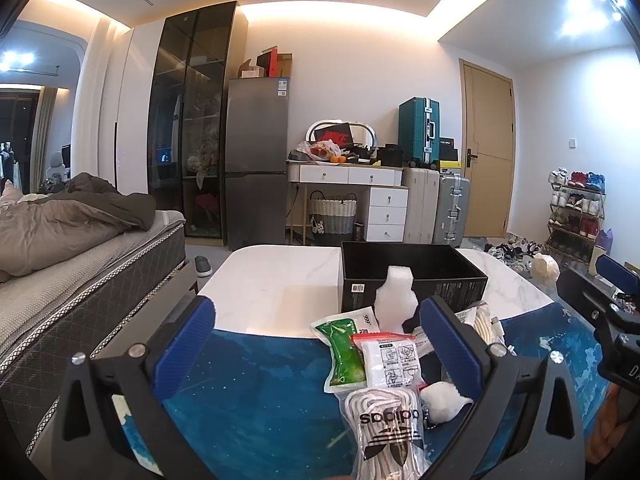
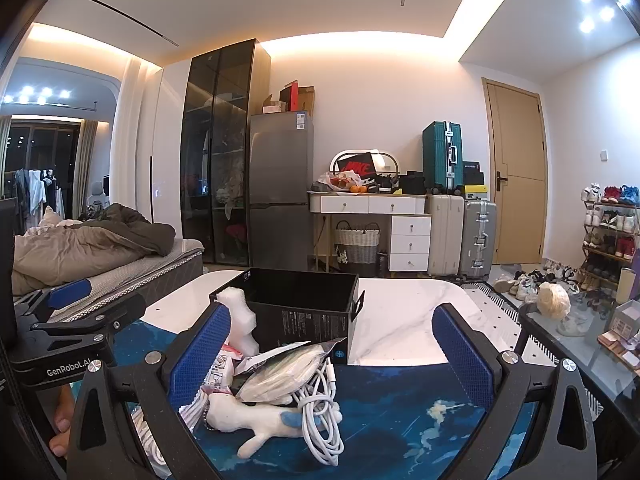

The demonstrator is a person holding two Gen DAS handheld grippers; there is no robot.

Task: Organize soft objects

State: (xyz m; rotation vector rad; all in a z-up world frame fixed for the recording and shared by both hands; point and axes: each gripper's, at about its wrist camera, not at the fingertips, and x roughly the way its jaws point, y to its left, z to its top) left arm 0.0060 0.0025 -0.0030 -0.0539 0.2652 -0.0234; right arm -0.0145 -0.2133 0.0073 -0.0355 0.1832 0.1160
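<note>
1. Risk on my left: the laces bag (image 1: 386,432), lower middle of my left view, is slick plastic and overlaps the green packet (image 1: 344,354) and the white packet (image 1: 390,364). I judge that a pinch there could drag its neighbours along.
2. Risk on my right: the white cable (image 2: 322,412) lies looped over the plush toy (image 2: 260,420), lower middle of the right view. I judge lifting one could snag the other.
3. The black box (image 1: 412,280) sits centre frame, just behind the pile, with the foam piece (image 1: 394,296) against its front.
4. My left gripper (image 1: 320,344) is spread wide, holding nothing.
5. My right gripper (image 2: 332,348) is likewise wide apart, empty, above the toy and cable.
</note>
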